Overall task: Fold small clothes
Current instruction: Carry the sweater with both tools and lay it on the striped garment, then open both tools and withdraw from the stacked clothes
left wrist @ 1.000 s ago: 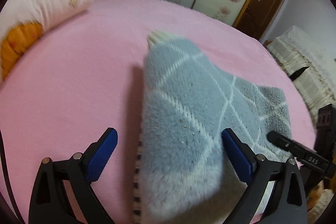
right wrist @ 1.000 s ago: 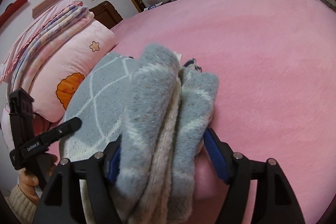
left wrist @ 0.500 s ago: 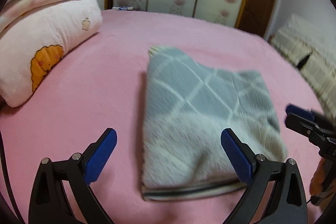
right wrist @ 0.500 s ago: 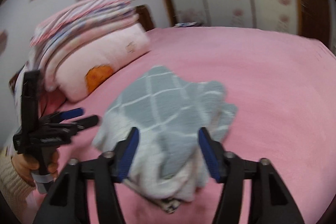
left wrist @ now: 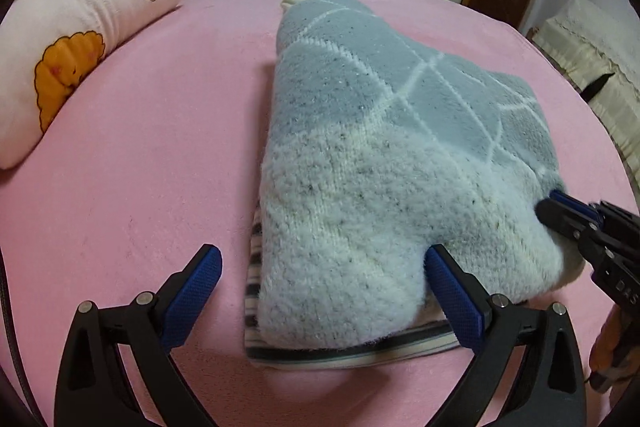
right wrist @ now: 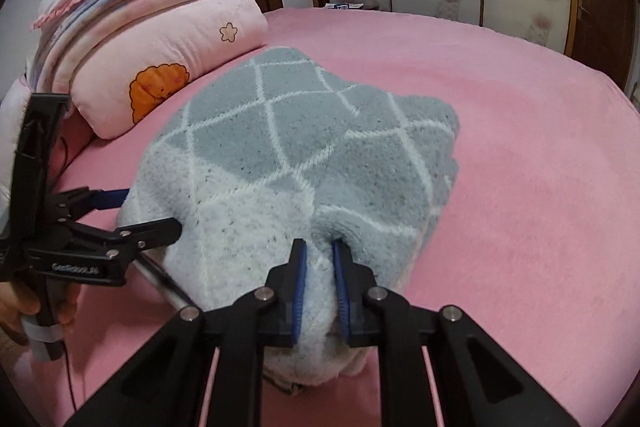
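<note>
The folded grey sweater [right wrist: 304, 155] is lying on the pink bed [right wrist: 520, 187], the right hand-held gripper [right wrist: 319, 247], jaws just closing, pinching its near fold, the left hand-held gripper [left wrist: 320, 287] gaping wide; lifting one-sided is risking unfolding.

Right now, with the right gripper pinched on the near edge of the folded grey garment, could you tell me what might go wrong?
1. The right gripper, whose jaws have just been closing, pinches only a small tuck of the grey garment; lifting may peel the top layer and undo the fold.
2. The left gripper stands open around the near corner, holding nothing, so that side could sag or drag on the pink bedsheet.
</note>
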Available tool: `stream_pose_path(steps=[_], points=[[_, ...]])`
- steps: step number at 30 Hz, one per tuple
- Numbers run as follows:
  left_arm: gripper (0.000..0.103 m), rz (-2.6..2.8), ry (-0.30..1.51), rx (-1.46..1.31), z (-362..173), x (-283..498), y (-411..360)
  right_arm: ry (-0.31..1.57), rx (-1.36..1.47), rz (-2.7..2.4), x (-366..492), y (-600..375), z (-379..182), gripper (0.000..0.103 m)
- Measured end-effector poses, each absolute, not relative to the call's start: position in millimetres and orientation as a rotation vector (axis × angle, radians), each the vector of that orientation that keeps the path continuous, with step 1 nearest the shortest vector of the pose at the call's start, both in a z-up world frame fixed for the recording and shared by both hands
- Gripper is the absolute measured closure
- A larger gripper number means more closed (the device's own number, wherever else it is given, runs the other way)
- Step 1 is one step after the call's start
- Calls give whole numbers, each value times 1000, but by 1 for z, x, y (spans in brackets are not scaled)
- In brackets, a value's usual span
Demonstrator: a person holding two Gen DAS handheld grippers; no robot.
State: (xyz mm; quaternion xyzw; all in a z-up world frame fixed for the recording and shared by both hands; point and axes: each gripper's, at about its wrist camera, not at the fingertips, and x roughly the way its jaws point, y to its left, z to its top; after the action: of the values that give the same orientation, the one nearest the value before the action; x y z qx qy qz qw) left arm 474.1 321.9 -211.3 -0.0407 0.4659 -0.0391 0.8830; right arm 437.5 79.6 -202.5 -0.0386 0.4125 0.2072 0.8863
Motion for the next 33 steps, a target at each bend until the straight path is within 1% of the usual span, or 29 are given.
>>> stream_pose_path(steps=[6, 7, 11, 20, 21, 23, 24, 25, 27, 33], points=[[2, -66, 977, -129, -206, 468, 330, 878, 44, 481, 426, 70, -191, 88], [2, -61, 974, -124, -201, 463, 328, 878, 59, 485, 422, 68, -187, 87], [2, -50, 962, -84, -184, 449, 320, 883, 96, 485, 402, 55, -172, 87], [2, -89, 906, -52, -119, 395, 265, 902, 80, 392, 357, 25, -135, 86], [2, -93, 902, -54, -113, 390, 260, 898, 78, 379, 352, 20, -130, 85], [2, -95, 890, -63, -100, 376, 248, 884, 77, 358, 339, 8, -114, 78], [2, -97, 887, -66, -94, 371, 243, 879, 75, 343, 333, 4, -108, 71], [2, -100, 880, -66, -87, 362, 236, 875, 74, 333, 329, 1, -103, 66], [2, -101, 864, -65, -76, 346, 224, 864, 78, 316, 316, -9, -91, 64], [1, -112, 833, -104, -47, 291, 187, 842, 102, 281, 267, -45, -63, 64]])
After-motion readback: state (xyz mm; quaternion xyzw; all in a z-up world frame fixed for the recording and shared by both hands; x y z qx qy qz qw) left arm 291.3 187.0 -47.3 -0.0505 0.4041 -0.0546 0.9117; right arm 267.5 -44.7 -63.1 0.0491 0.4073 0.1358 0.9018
